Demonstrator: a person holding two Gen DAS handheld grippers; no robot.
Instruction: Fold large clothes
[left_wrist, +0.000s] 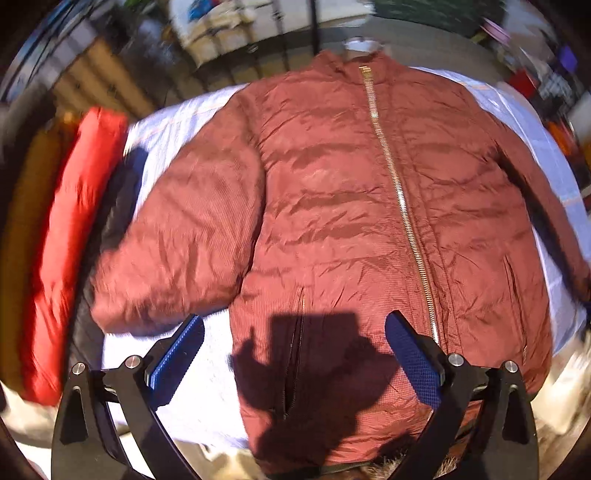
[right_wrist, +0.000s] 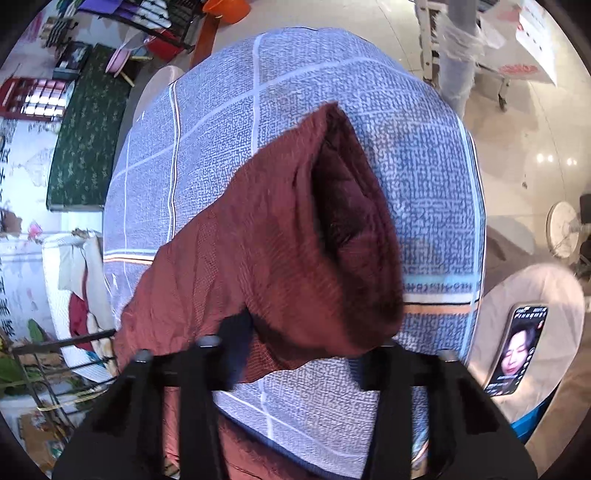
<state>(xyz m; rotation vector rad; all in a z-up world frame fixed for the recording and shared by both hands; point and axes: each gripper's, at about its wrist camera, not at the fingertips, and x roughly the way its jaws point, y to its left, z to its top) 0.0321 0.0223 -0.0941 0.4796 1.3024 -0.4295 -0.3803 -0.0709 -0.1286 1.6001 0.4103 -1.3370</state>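
**One:** Jaws on the left gripper (left_wrist: 294, 319): spread wide, empty, poised over the jacket's hem. Jaws on the right gripper (right_wrist: 310, 339): astride a sleeve cuff (right_wrist: 354, 229), too blurred to call clamped or loose.

**Two:** And progress, biggest thing down?

**One:** Desk (left_wrist: 177, 122) under checked cloth, carrying the jacket (left_wrist: 332, 203) whole. Flat, front up, unfolded. Other sleeve (left_wrist: 177, 229) flung out from the jacket's body. Zip (left_wrist: 399, 192) closed.

**Two:** Barely started, then?

**One:** Seemingly. Sleeves in, body doubled over: all left to do.
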